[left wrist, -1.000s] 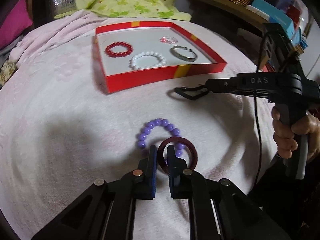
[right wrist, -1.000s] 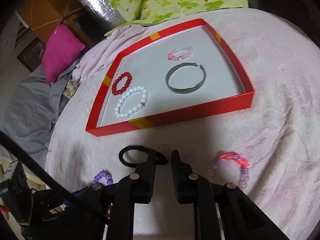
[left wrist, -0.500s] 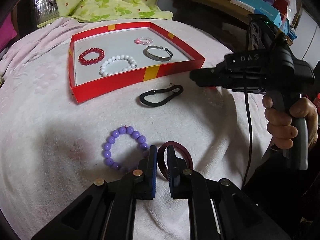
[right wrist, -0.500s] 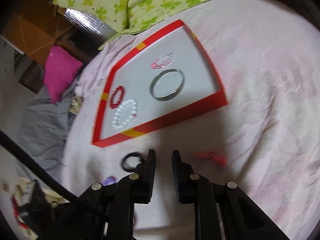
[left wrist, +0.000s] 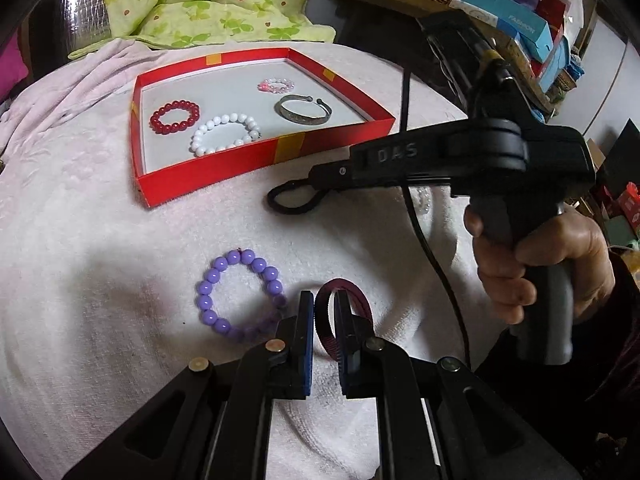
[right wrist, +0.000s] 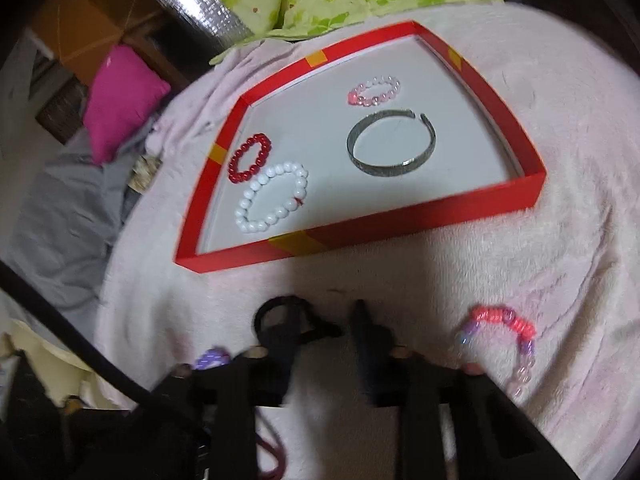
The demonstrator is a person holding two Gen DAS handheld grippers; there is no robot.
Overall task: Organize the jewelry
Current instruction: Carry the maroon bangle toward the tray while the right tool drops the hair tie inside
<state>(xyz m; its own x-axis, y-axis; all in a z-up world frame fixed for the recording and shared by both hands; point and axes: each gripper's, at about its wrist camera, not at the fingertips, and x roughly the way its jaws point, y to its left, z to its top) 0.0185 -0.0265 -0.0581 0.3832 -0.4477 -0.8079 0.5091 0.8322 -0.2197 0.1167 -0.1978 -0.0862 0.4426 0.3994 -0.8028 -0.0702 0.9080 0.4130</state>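
The left gripper pinches a dark red bangle upright, just beside the purple bead bracelet on the pink blanket. The right gripper, jaws just closing and nothing between them, hangs beside a black hair tie. 4 bracelets lie in the red tray.
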